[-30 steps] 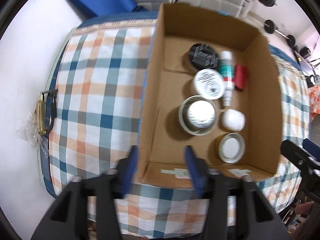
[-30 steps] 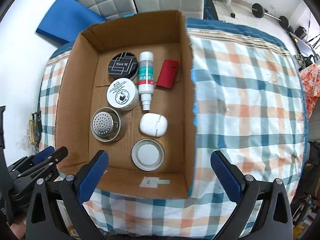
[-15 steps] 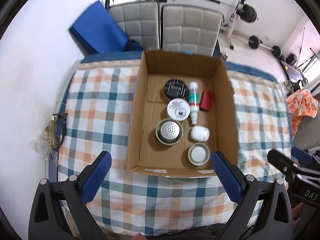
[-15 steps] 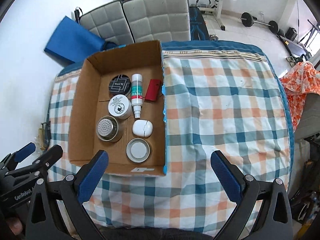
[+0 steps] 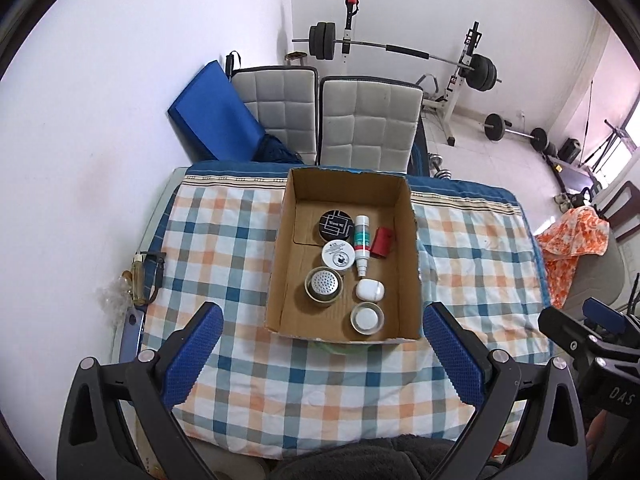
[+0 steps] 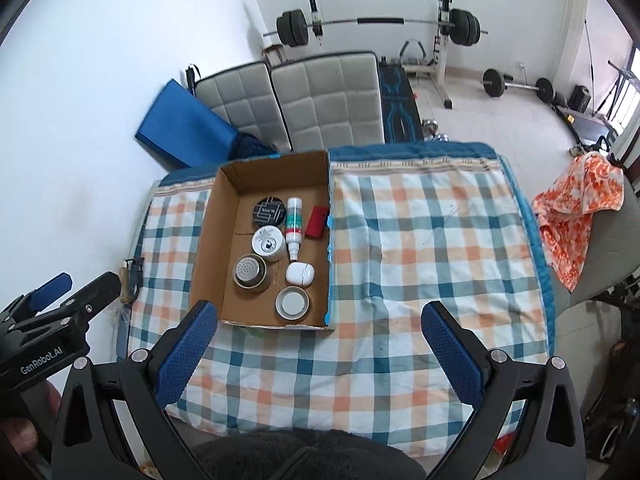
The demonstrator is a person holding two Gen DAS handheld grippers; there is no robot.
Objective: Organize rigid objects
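Observation:
A cardboard box (image 5: 408, 248) (image 6: 208, 240) stands on the checked tablecloth (image 5: 224, 256) (image 6: 420, 248). Inside lie a black round tin (image 5: 335, 224) (image 6: 268, 211), a white jar (image 5: 338, 255) (image 6: 269, 243), a metal strainer cup (image 5: 324, 284) (image 6: 250, 271), a white spray bottle (image 5: 362, 242) (image 6: 294, 226), a red case (image 5: 381, 242) (image 6: 317, 222), a white earbud case (image 5: 370, 289) (image 6: 300, 273) and a round lid (image 5: 367, 318) (image 6: 293, 302). My left gripper (image 5: 320, 354) hangs high above the near table edge, open and empty. My right gripper (image 6: 316, 354) is likewise open and empty.
Two grey padded chairs (image 5: 368, 120) and a blue mat (image 5: 216, 116) stand behind the table by the white wall. A barbell rack (image 5: 400, 48) and weights fill the back. An orange patterned cloth (image 6: 576, 208) drapes at the right. A small bottle (image 5: 138, 280) lies off the left table edge.
Both grippers have risen well away from the box, so the whole table and room came into view. The left jaws widened from partly closed to fully open. Box contents stayed put.

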